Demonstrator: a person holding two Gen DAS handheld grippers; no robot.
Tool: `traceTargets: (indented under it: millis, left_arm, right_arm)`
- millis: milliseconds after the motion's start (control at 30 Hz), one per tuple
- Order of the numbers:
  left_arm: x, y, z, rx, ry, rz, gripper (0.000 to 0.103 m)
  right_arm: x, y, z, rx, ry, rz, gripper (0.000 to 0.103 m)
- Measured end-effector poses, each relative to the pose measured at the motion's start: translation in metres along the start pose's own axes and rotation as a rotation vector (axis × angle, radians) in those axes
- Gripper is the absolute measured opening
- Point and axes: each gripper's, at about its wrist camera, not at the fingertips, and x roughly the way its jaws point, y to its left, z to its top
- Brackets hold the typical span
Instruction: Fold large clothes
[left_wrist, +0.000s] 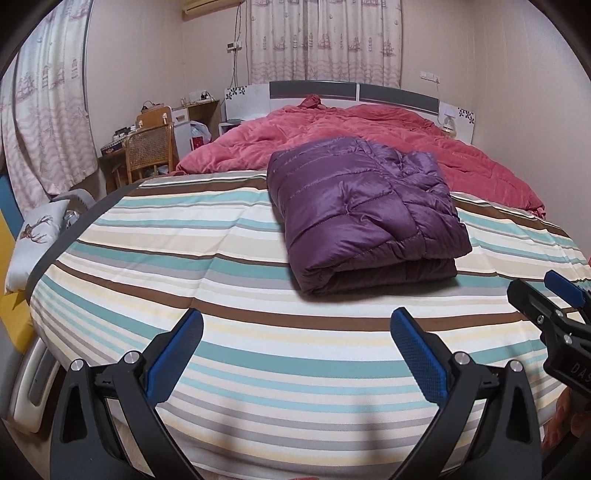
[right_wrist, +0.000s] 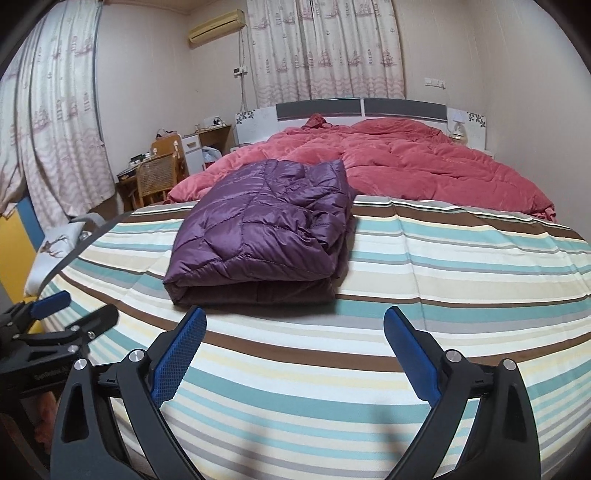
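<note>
Padding and slick shell suggest the purple jacket is light, soft and springy, likely to slide and puff open unless pressed flat. It lies folded on the striped sheet, ahead of both tools. The best hold is judged to be the doubled near edge, where layers stack. The left gripper and right gripper both hang over the sheet with jaws spread, holding nothing. The red quilt sits just behind the jacket; nothing blocks the near approach.
</note>
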Motion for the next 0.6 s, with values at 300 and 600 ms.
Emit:
traceTargets:
  millis: [300,600]
  left_arm:
    - [-0.0023,0.0004,0.0,-0.004,0.001,-0.005,0.101]
    - [-0.0029,-0.0005,0.0003,-0.003,0.0,-0.01,0.101]
  right_arm:
    - [-0.0055,-0.001,-0.0004,-0.002,-0.012,0.002,0.096]
    - [-0.0077,0.0,0.0005,0.001,-0.012,0.003,0.096]
